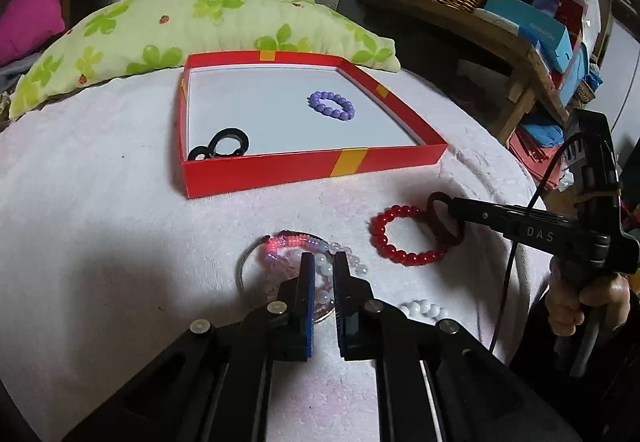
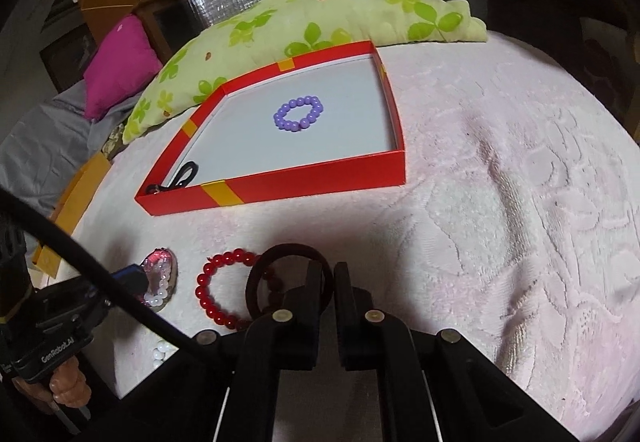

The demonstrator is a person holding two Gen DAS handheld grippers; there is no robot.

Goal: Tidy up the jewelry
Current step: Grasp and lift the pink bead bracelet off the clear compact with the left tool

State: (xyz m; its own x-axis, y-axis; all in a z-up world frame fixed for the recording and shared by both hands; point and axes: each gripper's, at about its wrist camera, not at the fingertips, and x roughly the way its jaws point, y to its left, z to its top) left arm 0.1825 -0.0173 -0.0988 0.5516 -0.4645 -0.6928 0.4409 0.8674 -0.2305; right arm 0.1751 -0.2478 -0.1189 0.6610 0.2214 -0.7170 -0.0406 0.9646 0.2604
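Pink blanket [image 2: 500,181] carries a red box [image 1: 312,169] with a purple bracelet [image 1: 333,105] inside. Right gripper [image 2: 328,274] pinches a dark ring [image 2: 280,254] beside the red bracelet [image 1: 404,238]; left gripper [image 1: 323,262] fingers sit narrow over a bead pile [image 1: 280,254].

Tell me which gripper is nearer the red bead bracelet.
Right. The right gripper pinches a dark ring lying over the red bead bracelet; the left gripper sits beside it, at the pale beads.
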